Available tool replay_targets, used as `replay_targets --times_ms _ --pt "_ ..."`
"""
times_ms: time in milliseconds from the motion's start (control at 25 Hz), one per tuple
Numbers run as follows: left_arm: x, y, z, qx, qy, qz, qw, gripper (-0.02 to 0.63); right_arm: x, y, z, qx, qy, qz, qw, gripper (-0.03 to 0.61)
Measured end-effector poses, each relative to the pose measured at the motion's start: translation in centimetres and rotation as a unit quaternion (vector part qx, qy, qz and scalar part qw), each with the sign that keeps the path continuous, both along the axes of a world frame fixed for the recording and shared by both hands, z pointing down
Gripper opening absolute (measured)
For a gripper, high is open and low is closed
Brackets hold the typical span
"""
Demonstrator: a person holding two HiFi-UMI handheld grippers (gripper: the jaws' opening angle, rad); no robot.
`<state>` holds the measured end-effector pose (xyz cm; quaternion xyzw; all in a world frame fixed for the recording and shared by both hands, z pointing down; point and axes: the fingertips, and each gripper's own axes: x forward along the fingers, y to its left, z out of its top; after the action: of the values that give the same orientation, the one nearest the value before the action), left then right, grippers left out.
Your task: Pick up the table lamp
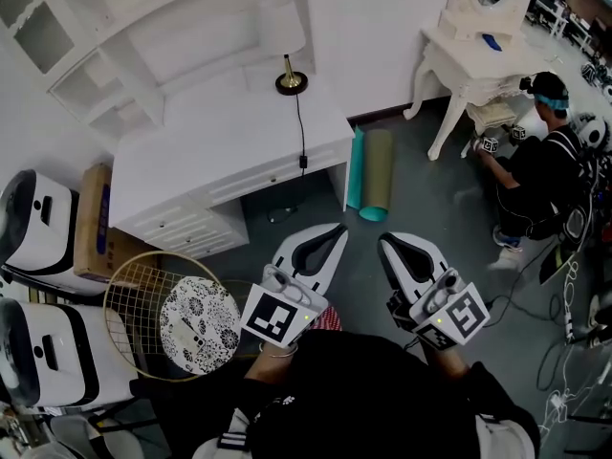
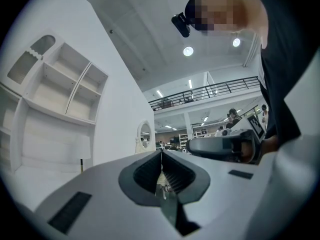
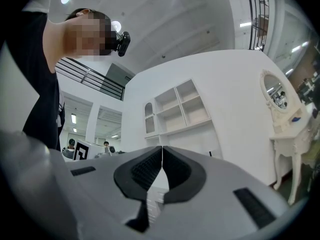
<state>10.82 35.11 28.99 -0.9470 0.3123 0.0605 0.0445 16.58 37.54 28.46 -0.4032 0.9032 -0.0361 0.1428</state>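
Nearest, at the bottom of the head view, the person in a dark top holds both grippers out in front, side by side above the grey floor (image 1: 430,189). The L gripper (image 1: 340,228) has its fingers closed fully, tip to tip, w/ nothing between them; the left gripper view shows the same. The R gripper (image 1: 383,241) is also closed and empty, and in its own view the pads meet in one thin line. Both point toward the white worktop (image 1: 191,161) but are well apart from it. Left of the L gripper stands a wire basket (image 1: 122,299) w/ a round patterned disc (image 1: 199,325) in it. Further on, two rolled mats (image 1: 375,175), one teal and one olive, are just beside the worktop's right end. The lamp (image 1: 292,81) stands upright at the back right of the worktop, w/ brass base and white shade. Its black cord (image 1: 300,127) runs over the front edge. Behind it are white shelves (image 1: 105,55). Far right: a white dressing table (image 1: 469,60) and another person (image 1: 540,165) crouched beside it.
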Motion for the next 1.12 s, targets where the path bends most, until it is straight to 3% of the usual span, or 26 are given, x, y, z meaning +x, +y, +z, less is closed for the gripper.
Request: replay_targets --times_ms 480,1120 --pt "-1.7 -3.5 0.1 -0.004 0.012 -0.01 0.9999 0.013 -1.4 -3.4 0.1 -0.002 0.011 -0.002 1.0 0.015" --pt "-4.8 -9.9 1.3 -0.022 0.0 -0.016 0.9996 0.014 -4.4 -9.9 1.6 -0.025 0.003 -0.004 1.0 0.015"
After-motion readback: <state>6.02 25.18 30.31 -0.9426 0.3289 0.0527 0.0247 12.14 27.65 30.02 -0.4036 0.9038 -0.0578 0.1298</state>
